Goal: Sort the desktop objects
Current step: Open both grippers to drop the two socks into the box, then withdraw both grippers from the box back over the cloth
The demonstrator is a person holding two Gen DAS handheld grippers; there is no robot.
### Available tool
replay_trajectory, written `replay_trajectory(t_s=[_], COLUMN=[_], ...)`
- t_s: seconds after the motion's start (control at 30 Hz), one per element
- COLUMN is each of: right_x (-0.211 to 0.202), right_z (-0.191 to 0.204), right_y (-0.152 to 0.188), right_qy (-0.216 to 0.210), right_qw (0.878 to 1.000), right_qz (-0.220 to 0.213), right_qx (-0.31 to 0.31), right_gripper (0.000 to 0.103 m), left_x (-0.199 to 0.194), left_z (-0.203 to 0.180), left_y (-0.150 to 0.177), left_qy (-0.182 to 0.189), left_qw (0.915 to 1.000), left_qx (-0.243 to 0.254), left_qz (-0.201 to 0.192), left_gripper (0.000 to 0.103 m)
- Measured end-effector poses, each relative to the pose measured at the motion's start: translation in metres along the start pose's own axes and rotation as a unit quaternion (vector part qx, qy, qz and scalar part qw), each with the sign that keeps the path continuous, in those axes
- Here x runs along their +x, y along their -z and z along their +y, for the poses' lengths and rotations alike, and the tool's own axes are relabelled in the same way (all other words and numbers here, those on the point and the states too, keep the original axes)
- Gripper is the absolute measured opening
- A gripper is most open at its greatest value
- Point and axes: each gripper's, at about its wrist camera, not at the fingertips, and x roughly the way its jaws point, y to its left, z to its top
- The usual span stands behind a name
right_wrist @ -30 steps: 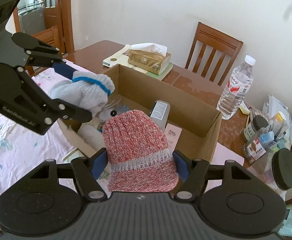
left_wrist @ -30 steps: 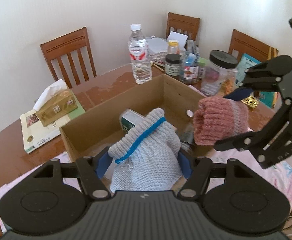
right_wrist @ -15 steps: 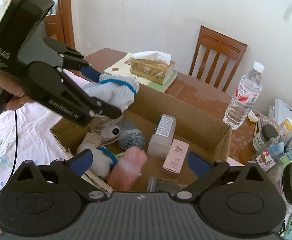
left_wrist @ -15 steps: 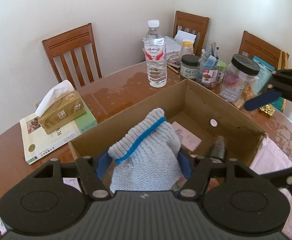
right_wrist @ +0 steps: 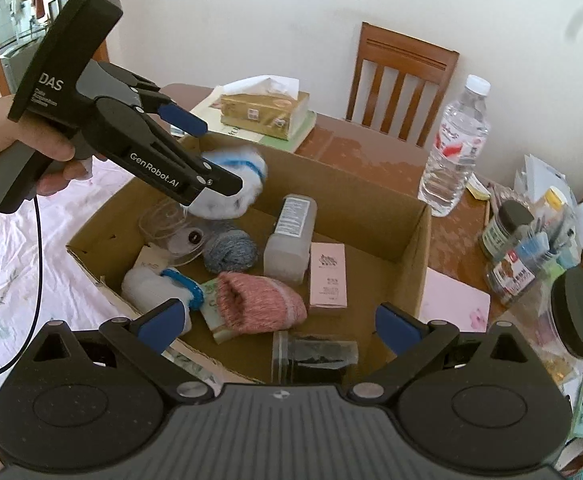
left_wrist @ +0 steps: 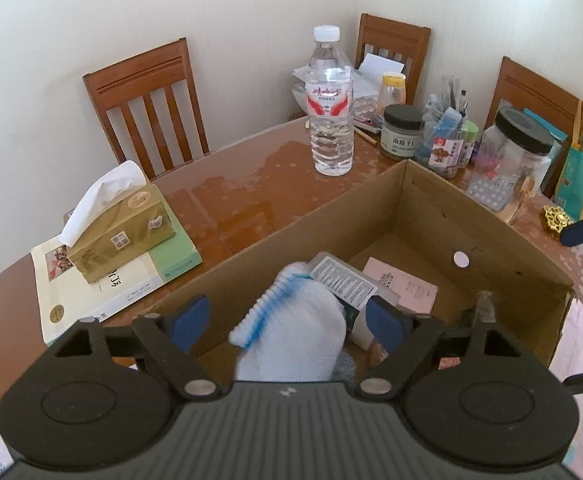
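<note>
My left gripper [left_wrist: 287,320] is spread wide, and the pale grey knitted sock with a blue band [left_wrist: 291,332] sits loose and blurred between its blue pads, over the open brown cardboard box [left_wrist: 411,200]; I cannot tell whether it touches either pad. My right gripper [right_wrist: 281,322] is spread wide too, holding nothing, above the box's near end. Below it lies the pink knitted sock [right_wrist: 259,306], beside a second white sock with a blue band [right_wrist: 159,284]. I count three socks. The clear container [right_wrist: 315,354] at the near wall is half hidden by my gripper. Farther in lie one grey yarn ball [right_wrist: 231,250], one frosted bottle [right_wrist: 291,236] and one pink carton [right_wrist: 327,280].
</note>
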Motion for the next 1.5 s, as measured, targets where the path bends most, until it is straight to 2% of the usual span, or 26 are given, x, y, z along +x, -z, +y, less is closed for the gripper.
replay_trajectory(t_s=[0.17,0.33,0.5,0.93,1.2,1.5], right_x=[-0.002,-0.006,-0.011,-0.043,-0.067,-0.081], right_z=[0.000,0.001,0.004,0.014,0.017,0.012], right_y=[0.003,0.007,0.016,0.052,0.082,0.122], right_qy=[0.003,0.004,-0.001,-0.011,-0.011,-0.020], right_qw=[1.000,1.000,1.000,1.000,1.000,0.998], right_qz=[0.002,0.002,-0.001,-0.011,-0.018,-0.022], right_qx=[0.006,0.008,0.008,0.021,0.020,0.062], right_gripper=[0.103,0.103,0.103,0.103,0.103,0.103], left_x=[-0.005,-0.017,-0.032,-0.079,-0.106,-0.115], left_z=[-0.005,-0.011,-0.020,-0.051,-0.079,-0.105], left_y=[0.006,0.012,0.018,0.040,0.062,0.096], left_qy=[0.004,0.007,-0.003,-0.024,-0.028,-0.050], left_qw=[1.0000,0.9999,0.9999,0.9996,0.9983,0.9930], left_qx=[0.004,0.004,0.009,-0.014,-0.050,-0.105], left_qz=[0.005,0.009,0.013,0.011,0.009,0.024], left_gripper=[0.086,0.091,0.092,0.092,0.092,0.093])
